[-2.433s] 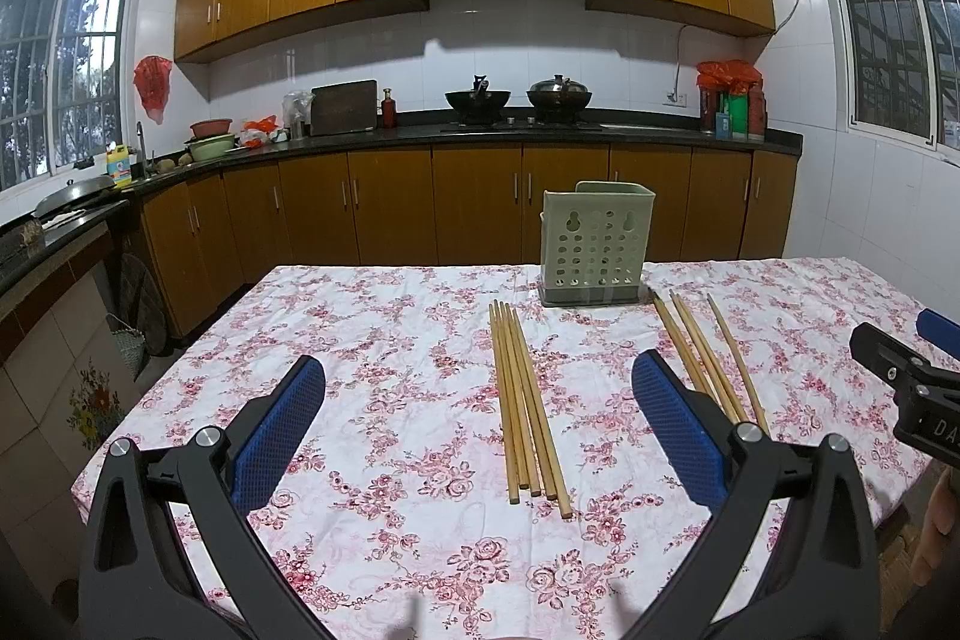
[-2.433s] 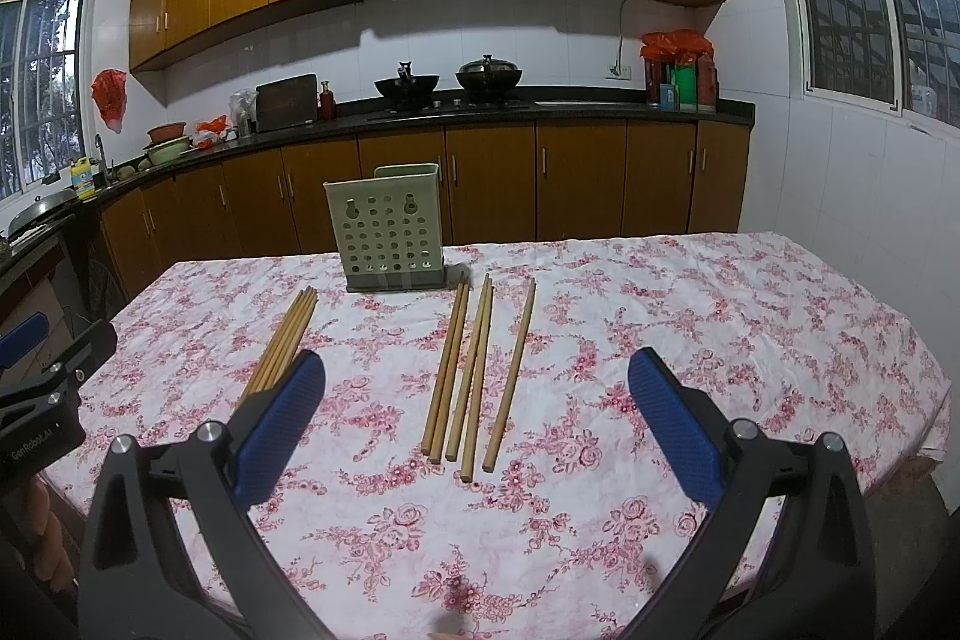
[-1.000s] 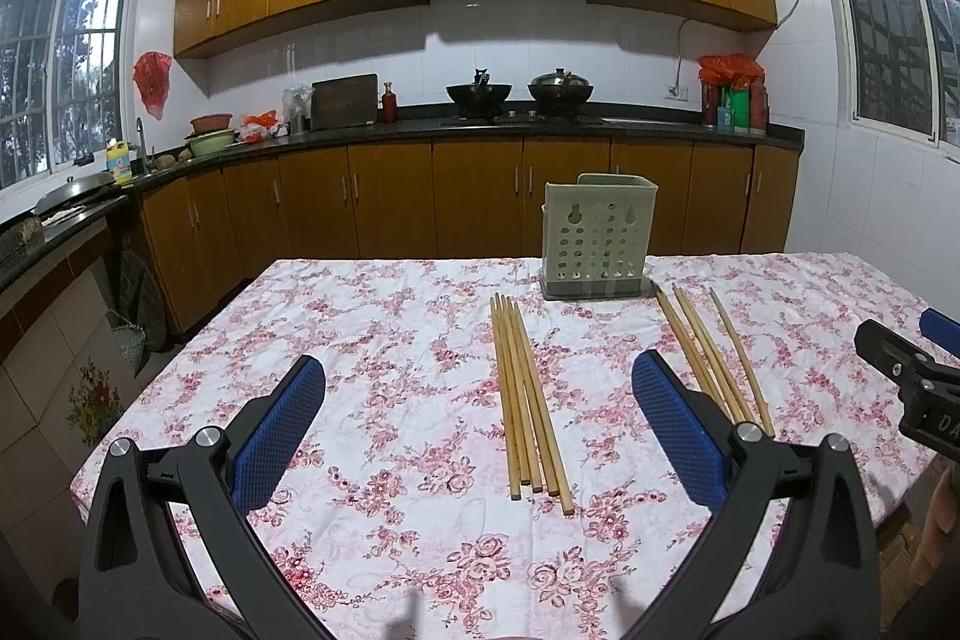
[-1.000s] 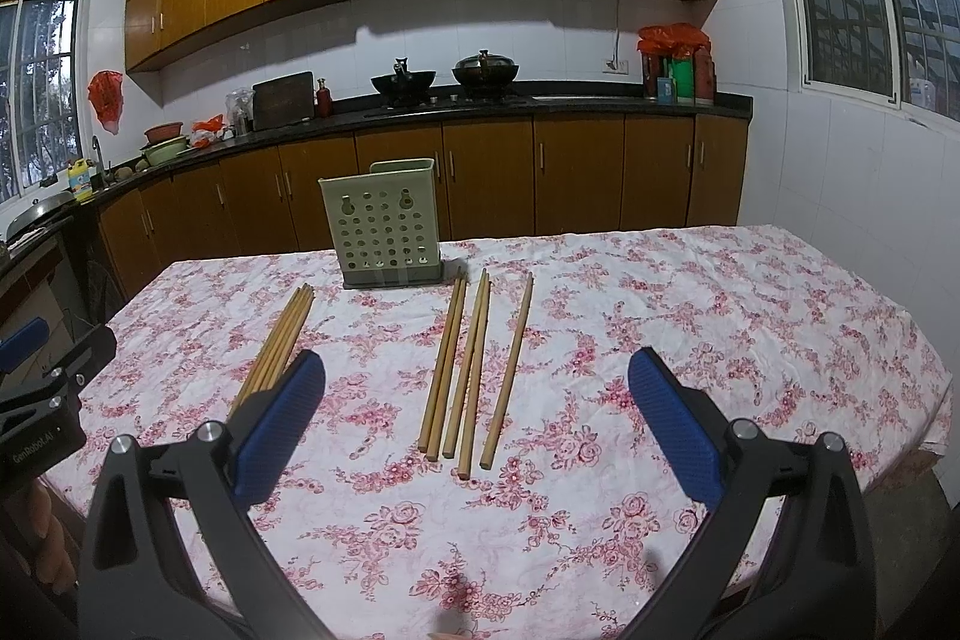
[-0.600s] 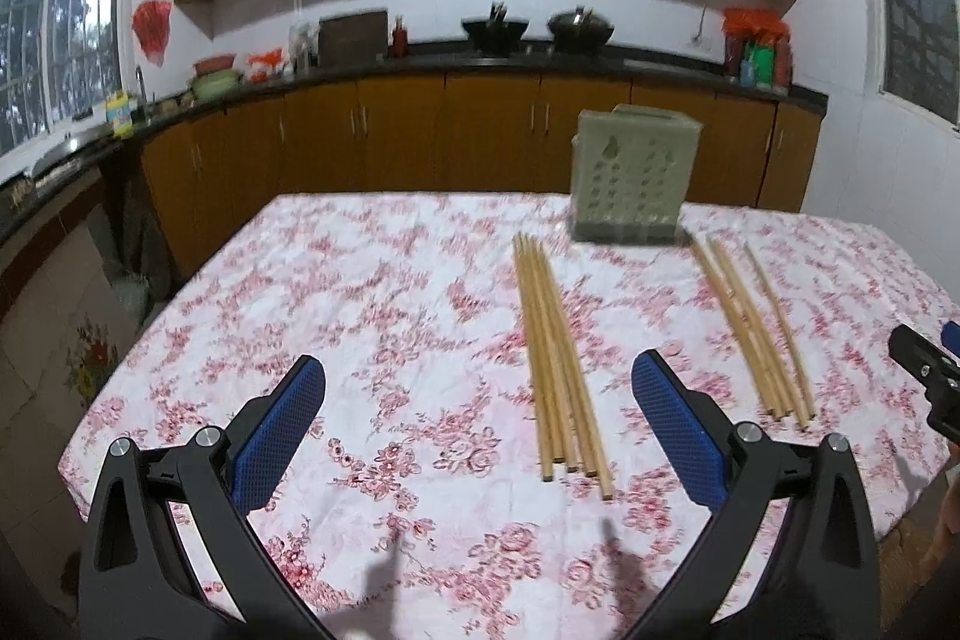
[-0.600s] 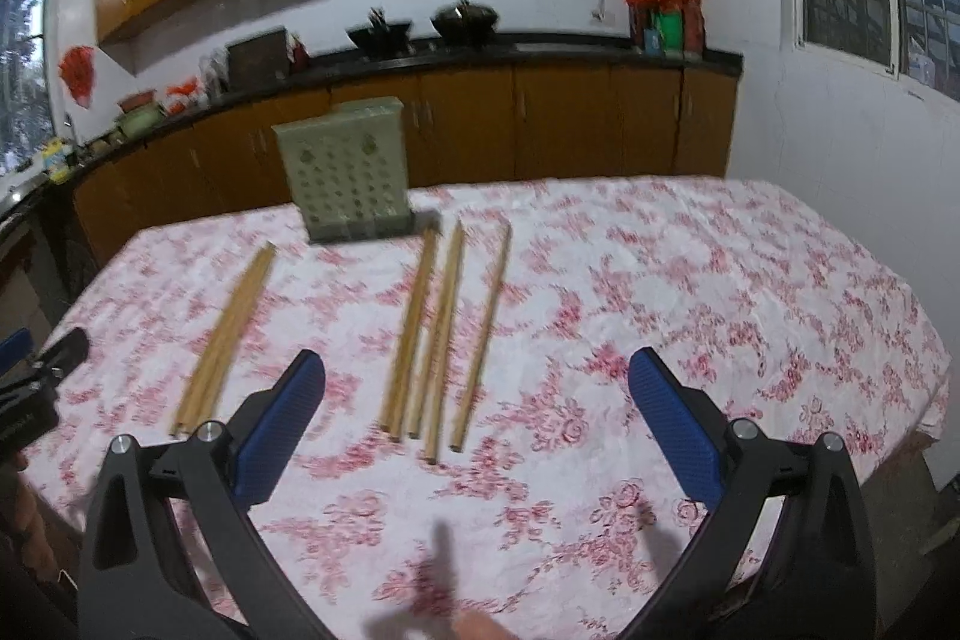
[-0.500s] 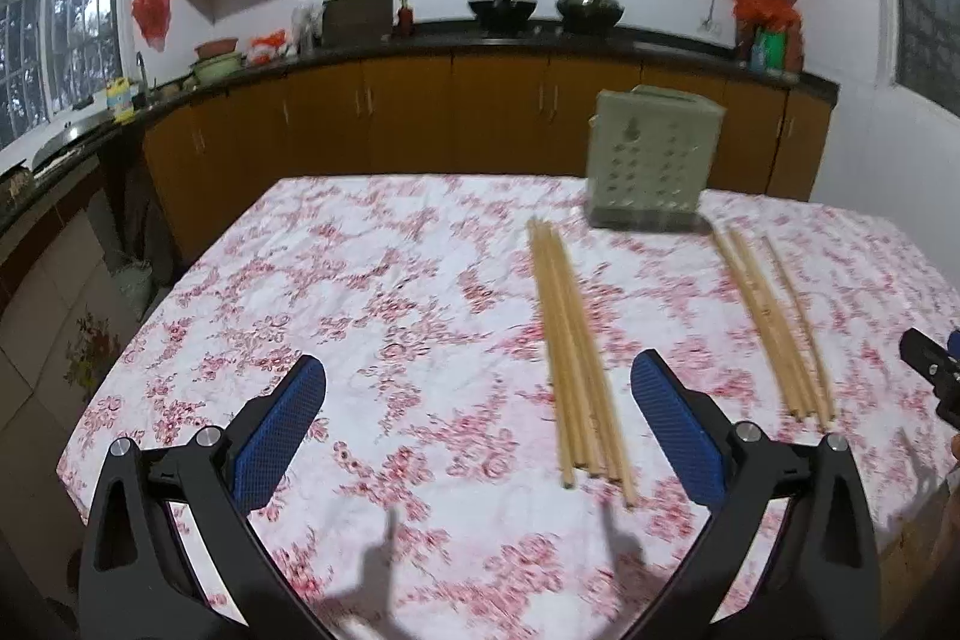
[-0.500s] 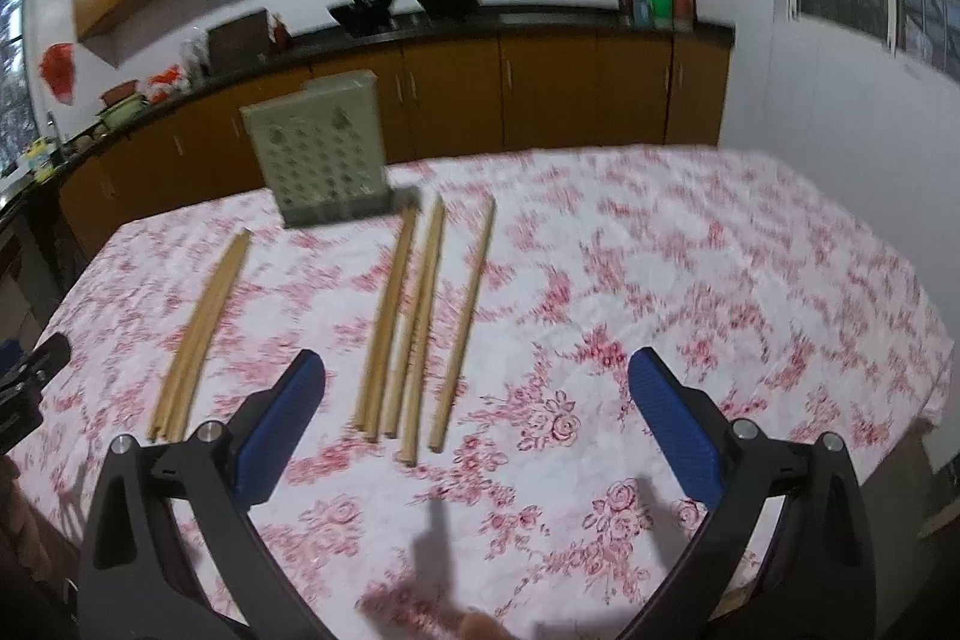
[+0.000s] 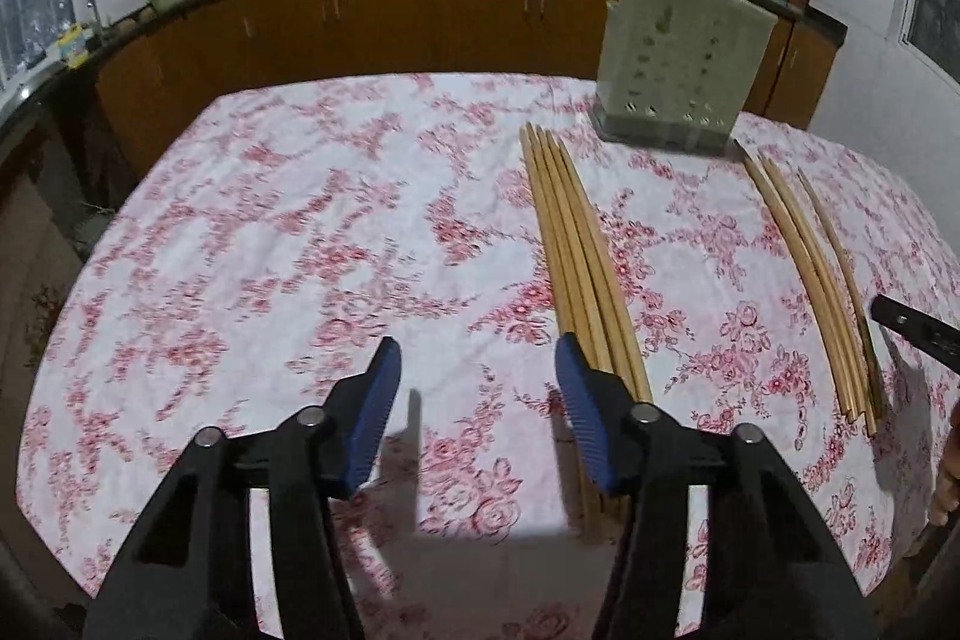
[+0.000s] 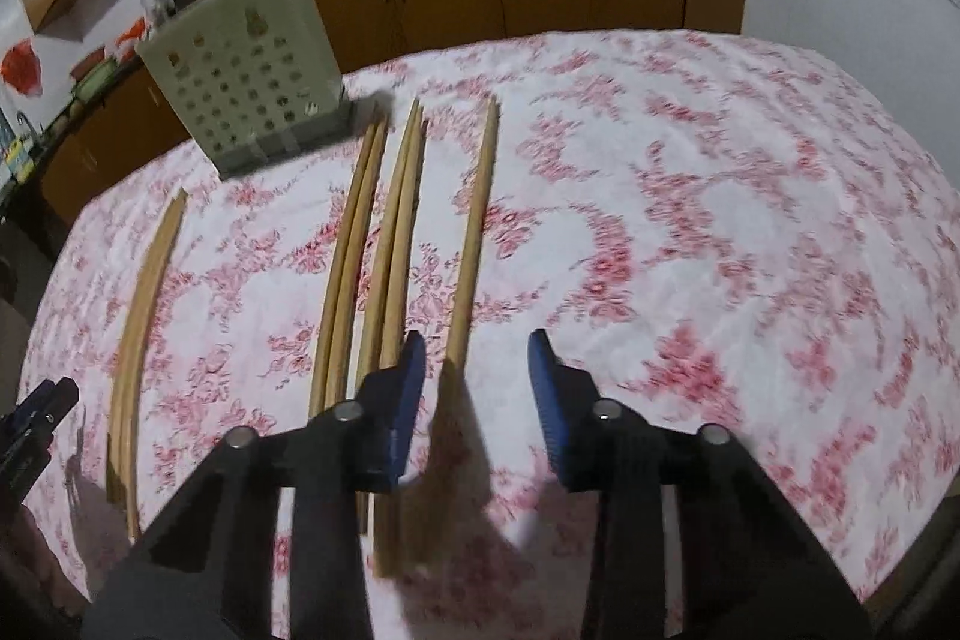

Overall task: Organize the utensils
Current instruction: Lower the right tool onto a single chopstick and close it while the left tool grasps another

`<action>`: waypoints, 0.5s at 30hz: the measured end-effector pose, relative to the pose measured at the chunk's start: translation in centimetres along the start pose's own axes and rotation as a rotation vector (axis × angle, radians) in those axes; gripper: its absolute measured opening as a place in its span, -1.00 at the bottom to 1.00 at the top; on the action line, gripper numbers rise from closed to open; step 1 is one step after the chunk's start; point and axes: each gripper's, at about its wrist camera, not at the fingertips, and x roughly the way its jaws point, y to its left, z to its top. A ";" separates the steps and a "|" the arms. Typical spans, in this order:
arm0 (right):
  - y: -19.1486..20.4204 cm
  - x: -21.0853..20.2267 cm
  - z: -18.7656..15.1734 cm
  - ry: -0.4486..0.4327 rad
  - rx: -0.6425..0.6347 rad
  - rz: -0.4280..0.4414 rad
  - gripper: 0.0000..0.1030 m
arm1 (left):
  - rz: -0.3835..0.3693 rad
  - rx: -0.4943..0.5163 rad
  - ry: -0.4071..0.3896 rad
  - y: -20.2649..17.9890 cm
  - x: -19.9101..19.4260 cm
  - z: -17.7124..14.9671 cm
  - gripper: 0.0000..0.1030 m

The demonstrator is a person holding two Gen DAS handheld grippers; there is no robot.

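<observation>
Floral tablecloth (image 9: 312,232) carries 2 chopstick groups (image 9: 576,256) (image 10: 384,244) before a perforated holder (image 9: 678,58), contents hidden. Left gripper (image 9: 477,370) and right gripper (image 10: 477,370) gape, gripping nothing.

Black gripper (image 9: 477,388) arms, ribbed blue pads (image 9: 573,403)

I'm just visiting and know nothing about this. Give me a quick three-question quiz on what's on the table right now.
1. True or false: the green holder stands upright at the table's far side.
2. The chopsticks lie in how many groups? A) one B) two C) four
3. Fill in: both the left gripper and right gripper are ____, holding nothing.

Key: 1 true. 2 B: the left bundle and the right group. 3 open.
</observation>
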 end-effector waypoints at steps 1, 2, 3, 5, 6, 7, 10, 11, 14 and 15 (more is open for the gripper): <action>-0.1 0.5 0.2 0.007 -0.003 -0.001 -0.40 | -0.007 0.002 0.008 -0.1 0.2 0.0 -0.03; 0.1 1.0 0.1 0.015 -0.011 -0.008 -0.47 | -0.014 0.004 0.017 -0.1 0.5 0.1 -0.06; 0.4 1.0 0.0 -0.010 -0.035 -0.035 -0.55 | -0.020 0.007 0.025 -0.2 0.8 0.1 -0.11; 0.5 1.1 -0.1 -0.013 -0.049 -0.054 -0.83 | -0.037 0.012 0.044 -0.4 1.3 0.1 -0.21; 0.3 1.2 0.0 -0.013 -0.043 -0.051 -0.84 | -0.048 0.016 0.053 -0.6 1.5 0.1 -0.26; 0.1 1.2 0.0 -0.013 -0.031 -0.037 -0.84 | -0.055 0.019 0.060 -0.7 1.7 0.1 -0.28; -0.2 1.3 0.0 -0.013 -0.026 -0.034 -0.84 | -0.066 0.029 0.069 -1.0 2.1 0.2 -0.42; -0.2 1.3 0.0 -0.015 -0.028 -0.034 -0.84 | -0.071 0.030 0.070 -1.0 2.1 0.1 -0.42; -0.2 1.2 0.0 -0.014 -0.028 -0.036 -0.84 | -0.099 0.026 0.072 -1.1 1.9 0.2 -0.42; -0.2 1.3 0.0 -0.014 -0.027 -0.036 -0.84 | -0.104 0.029 0.069 -1.2 1.8 0.3 -0.42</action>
